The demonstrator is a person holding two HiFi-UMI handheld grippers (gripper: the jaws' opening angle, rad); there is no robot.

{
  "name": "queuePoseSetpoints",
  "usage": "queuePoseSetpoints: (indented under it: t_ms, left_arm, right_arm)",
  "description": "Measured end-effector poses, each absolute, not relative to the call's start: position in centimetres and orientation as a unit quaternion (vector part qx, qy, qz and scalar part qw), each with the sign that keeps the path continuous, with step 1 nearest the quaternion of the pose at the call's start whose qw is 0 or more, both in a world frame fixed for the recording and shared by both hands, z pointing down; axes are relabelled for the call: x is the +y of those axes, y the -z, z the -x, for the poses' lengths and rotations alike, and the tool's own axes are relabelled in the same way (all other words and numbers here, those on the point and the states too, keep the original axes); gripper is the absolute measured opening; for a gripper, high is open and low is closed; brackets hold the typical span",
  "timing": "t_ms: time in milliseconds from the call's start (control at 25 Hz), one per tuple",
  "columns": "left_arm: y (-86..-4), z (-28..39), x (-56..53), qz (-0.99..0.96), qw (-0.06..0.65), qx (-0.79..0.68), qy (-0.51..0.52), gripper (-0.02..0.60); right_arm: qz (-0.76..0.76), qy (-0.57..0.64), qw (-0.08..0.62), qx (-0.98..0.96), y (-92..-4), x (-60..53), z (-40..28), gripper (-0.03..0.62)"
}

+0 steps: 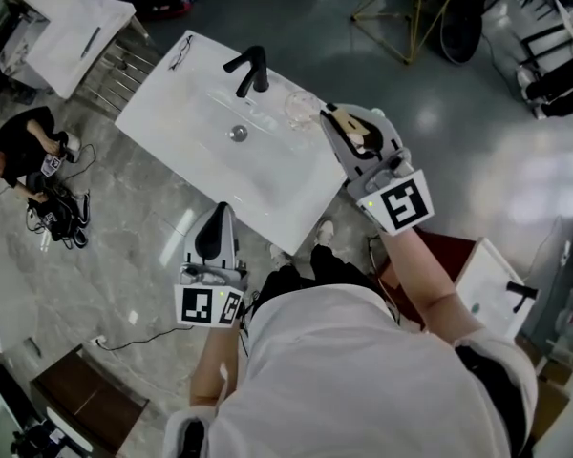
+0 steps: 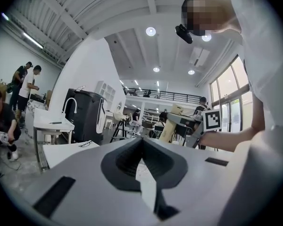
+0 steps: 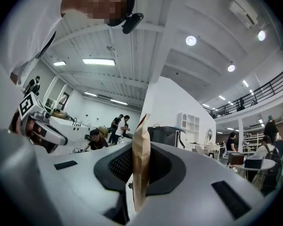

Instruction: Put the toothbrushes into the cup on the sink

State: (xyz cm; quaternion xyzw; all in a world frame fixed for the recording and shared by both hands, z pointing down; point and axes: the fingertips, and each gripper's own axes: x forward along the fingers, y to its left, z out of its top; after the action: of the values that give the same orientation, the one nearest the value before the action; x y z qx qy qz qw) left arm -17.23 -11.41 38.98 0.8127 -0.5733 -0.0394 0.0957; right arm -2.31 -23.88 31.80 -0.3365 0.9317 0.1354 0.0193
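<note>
**Toothbrush in hand, cup next**

The right gripper (image 1: pixel 338 124) has its fingers clamped on a tan paper-wrapped toothbrush (image 3: pixel 141 164), just beside the clear cup (image 1: pixel 301 109) on the sink (image 1: pixel 186 127). The left gripper (image 1: pixel 216 229) is closed and empty. The next move is likely to stand the toothbrush over the cup and release it.

Head view: steep down above sink (image 1: pixel 267 175). Gripper views: level, close behind jaws, both facing same way.

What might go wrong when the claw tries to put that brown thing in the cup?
The right claw pinches a thin brown packet, so it may slip out and fall. The clear cup stands beside the tap on the sink; the bulky claw might knock it over.
</note>
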Motion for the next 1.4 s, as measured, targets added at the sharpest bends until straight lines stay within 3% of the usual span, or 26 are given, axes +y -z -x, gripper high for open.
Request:
queuePoseSetpoints:
  t_ms: [840,1400]
  left_arm:
    - [-41.0,21.1,-11.8,-0.797,0.13,-0.589,0.034,0.003]
    - [-42.2,21.9,-11.2,-0.782,0.145,-0.606,0.025,0.003]
  right_arm:
    - [0.317,-0.214,-0.116,0.917,-44.8,-31.4,9.2,0.057]
    - [0.299,-0.234,-0.195,0.904,-51.3,-33.1,9.8,0.057]
